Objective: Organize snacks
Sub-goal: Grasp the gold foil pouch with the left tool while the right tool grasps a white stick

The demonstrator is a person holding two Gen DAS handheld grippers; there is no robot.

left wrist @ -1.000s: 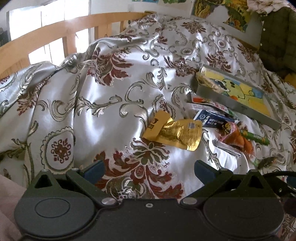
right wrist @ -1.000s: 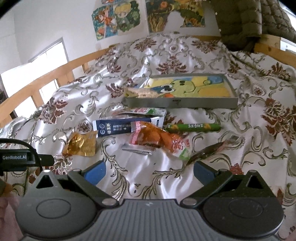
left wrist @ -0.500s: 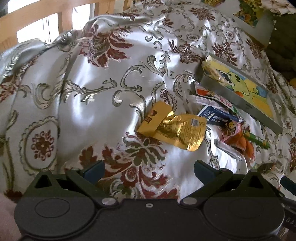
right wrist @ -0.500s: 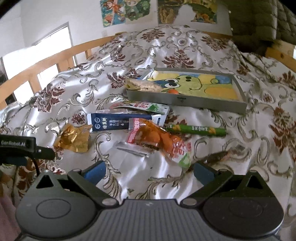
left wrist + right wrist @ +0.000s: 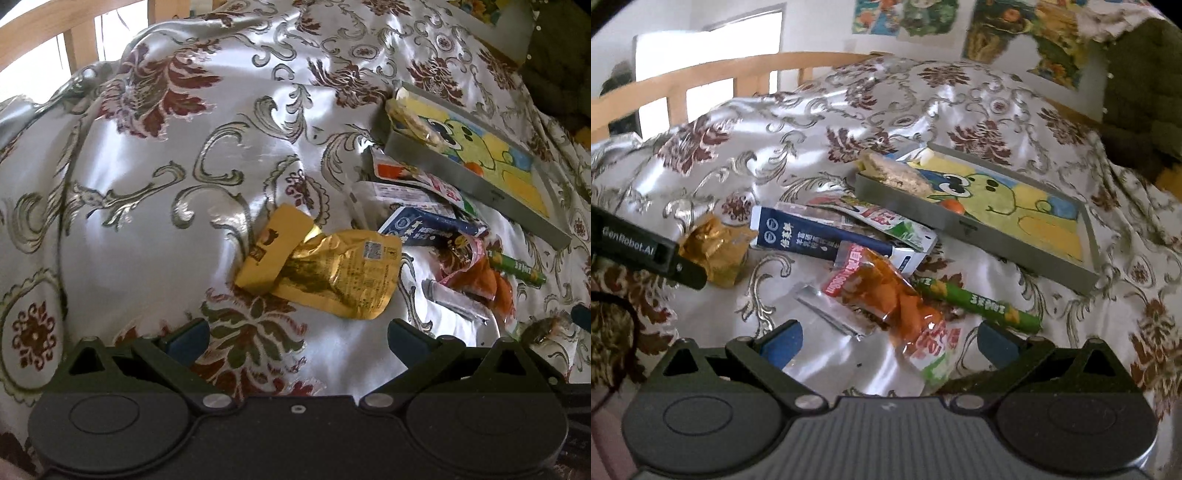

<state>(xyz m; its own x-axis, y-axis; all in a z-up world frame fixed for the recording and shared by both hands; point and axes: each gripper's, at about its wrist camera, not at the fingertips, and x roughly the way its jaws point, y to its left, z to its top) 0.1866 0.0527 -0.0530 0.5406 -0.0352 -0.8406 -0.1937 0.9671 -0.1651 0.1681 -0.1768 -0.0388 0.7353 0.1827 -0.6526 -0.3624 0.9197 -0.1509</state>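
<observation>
Snacks lie on a patterned bedspread. A gold foil pouch [image 5: 325,273] lies just ahead of my open, empty left gripper [image 5: 295,338]; it also shows in the right wrist view [image 5: 716,247]. My open, empty right gripper [image 5: 890,338] hovers over an orange snack packet [image 5: 890,295]. Beside it lie a clear wrapper [image 5: 827,310], a green stick [image 5: 982,301], a dark blue box [image 5: 820,236] and a red-green packet [image 5: 886,221]. A grey tin tray [image 5: 975,230] with a cartoon frog bottom holds a wrapped biscuit [image 5: 894,173].
A wooden bed rail [image 5: 713,74] runs along the far left. A dark green quilted jacket [image 5: 1145,92] lies at the far right. Posters hang on the wall behind. The left gripper's body [image 5: 646,251] juts into the right wrist view beside the gold pouch.
Both grippers have moved forward and lower toward the snacks. The left one has closed in on the gold pouch, the right one on the orange packet. Jaws stayed open.
</observation>
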